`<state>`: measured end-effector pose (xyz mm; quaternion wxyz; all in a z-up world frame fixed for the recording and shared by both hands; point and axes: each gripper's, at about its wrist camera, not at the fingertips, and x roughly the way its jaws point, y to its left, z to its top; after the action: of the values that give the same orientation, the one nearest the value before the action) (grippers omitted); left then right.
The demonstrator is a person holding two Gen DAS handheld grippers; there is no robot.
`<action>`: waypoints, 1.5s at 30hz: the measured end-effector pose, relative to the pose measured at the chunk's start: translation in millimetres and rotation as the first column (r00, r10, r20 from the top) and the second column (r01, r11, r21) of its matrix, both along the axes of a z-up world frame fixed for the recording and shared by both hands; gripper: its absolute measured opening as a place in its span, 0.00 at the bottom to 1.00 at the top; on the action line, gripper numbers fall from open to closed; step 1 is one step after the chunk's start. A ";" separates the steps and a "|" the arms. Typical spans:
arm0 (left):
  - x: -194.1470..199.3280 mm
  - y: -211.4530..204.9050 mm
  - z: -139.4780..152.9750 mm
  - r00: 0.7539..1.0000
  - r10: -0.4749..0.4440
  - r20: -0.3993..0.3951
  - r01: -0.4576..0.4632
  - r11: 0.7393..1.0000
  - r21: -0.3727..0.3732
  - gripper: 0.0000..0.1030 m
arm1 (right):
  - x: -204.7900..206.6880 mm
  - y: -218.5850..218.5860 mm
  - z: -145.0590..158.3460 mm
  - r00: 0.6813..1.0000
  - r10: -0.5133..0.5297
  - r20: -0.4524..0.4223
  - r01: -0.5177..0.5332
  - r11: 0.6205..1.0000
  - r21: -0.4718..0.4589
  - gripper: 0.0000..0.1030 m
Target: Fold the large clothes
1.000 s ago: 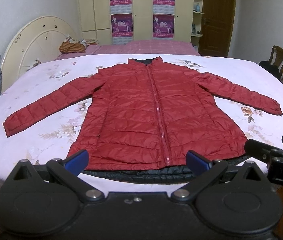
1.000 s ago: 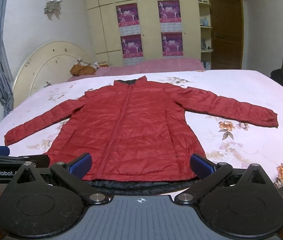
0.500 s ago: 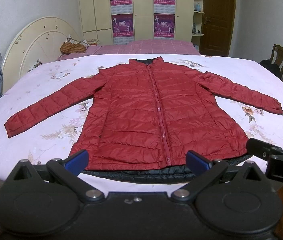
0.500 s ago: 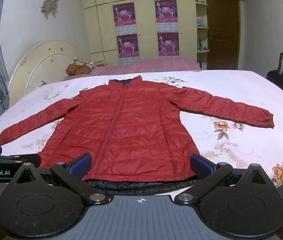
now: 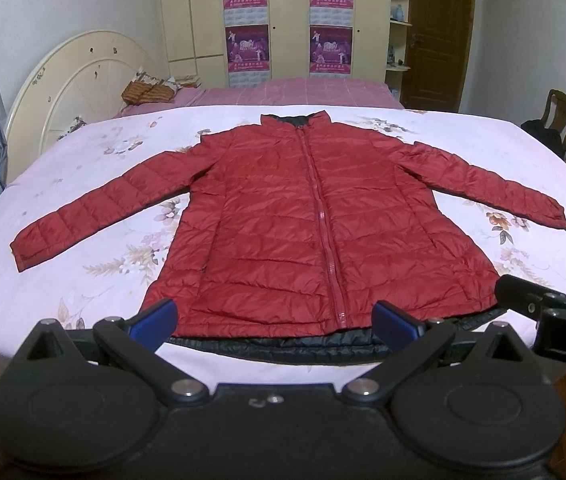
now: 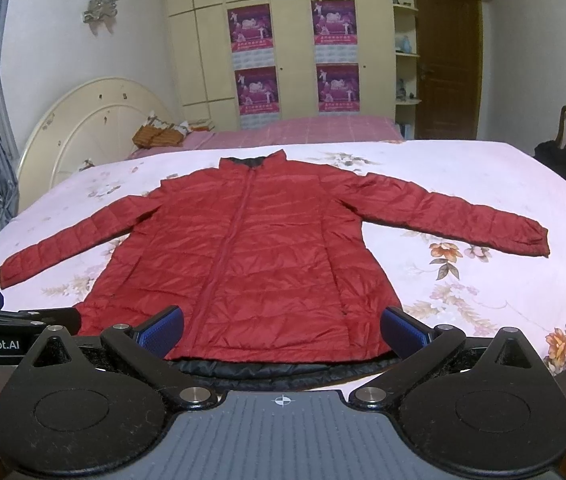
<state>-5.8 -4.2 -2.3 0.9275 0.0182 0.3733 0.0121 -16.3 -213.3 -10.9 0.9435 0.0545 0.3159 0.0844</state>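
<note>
Slippery quilted nylon is the risk: the red jacket (image 5: 315,232) lies flat, sleeves spread, hem at the bed's (image 5: 83,292) near edge, and the left gripper (image 5: 275,320) and right gripper (image 6: 283,330), both wide open and empty, could pinch one layer and drag it askew.

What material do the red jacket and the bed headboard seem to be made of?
Red quilted puffer jacket: probably thin nylon or polyester shell, slightly glossy, with stitched padded rows and fine wrinkles. Cream rounded headboard: seemingly painted wood, smooth, with panel grooves and small chipped spots.
</note>
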 end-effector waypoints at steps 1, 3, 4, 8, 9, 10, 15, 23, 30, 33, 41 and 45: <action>-0.3 0.6 -0.1 1.000 0.000 -0.001 0.000 1.000 -0.001 1.00 | 0.1 -0.1 0.0 1.000 0.000 -0.001 0.000 1.000 0.001 1.00; 0.5 0.9 -0.1 1.000 -0.001 -0.003 0.001 1.000 0.000 1.00 | 0.2 0.0 -0.2 1.000 0.000 -0.001 0.000 1.000 0.000 1.00; 0.5 0.7 -0.2 1.000 -0.001 -0.004 0.001 1.000 0.000 1.00 | 0.3 0.1 -0.4 1.000 -0.001 -0.001 0.001 1.000 -0.001 1.00; 0.9 0.3 -0.2 1.000 -0.001 -0.004 0.001 1.000 0.000 1.00 | 0.6 0.1 0.2 1.000 -0.006 -0.001 0.006 1.000 0.000 1.00; 0.9 0.6 -0.3 1.000 -0.001 -0.005 0.001 1.000 0.000 1.00 | 1.1 -0.3 0.4 1.000 -0.007 -0.002 0.007 1.000 0.000 1.00; 0.9 0.8 -0.3 1.000 -0.001 -0.005 0.001 1.000 0.000 1.00 | 1.1 -0.3 0.3 1.000 -0.007 -0.002 0.007 1.000 0.000 1.00; 1.3 0.7 -0.7 1.000 -0.001 -0.007 0.001 1.000 0.001 1.00 | 2.5 -1.7 0.0 1.000 -0.011 -0.001 0.011 1.000 0.005 1.00; 9.2 0.2 -3.4 1.000 0.001 -0.017 0.000 1.000 0.002 1.00 | 6.8 -3.3 -0.8 1.000 -0.021 -0.006 0.021 1.000 0.008 1.00; 18.6 0.9 -4.9 1.000 0.006 -0.026 -0.005 1.000 0.009 1.00 | 16.8 -5.0 -4.1 0.999 -0.039 -0.013 0.039 0.999 0.014 1.00; 25.6 2.6 -6.0 0.999 0.009 -0.031 -0.009 1.000 0.015 1.00 | 22.0 -5.6 -6.0 0.999 -0.044 -0.015 0.044 0.999 0.010 1.00; 50.2 11.0 -9.7 0.999 0.013 -0.038 -0.012 1.000 0.020 1.00 | 41.2 -6.5 -15.1 0.998 -0.066 -0.017 0.066 0.998 -0.020 1.00; 67.9 17.3 -12.8 0.999 0.015 -0.045 -0.014 1.000 0.018 1.00 | 54.9 -7.1 -18.3 0.996 -0.089 -0.022 0.089 0.996 -0.013 1.00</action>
<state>62.1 13.1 -15.1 0.9184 0.0238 0.3943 0.0217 38.6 -220.5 -29.2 0.9429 0.0638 0.3244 0.0397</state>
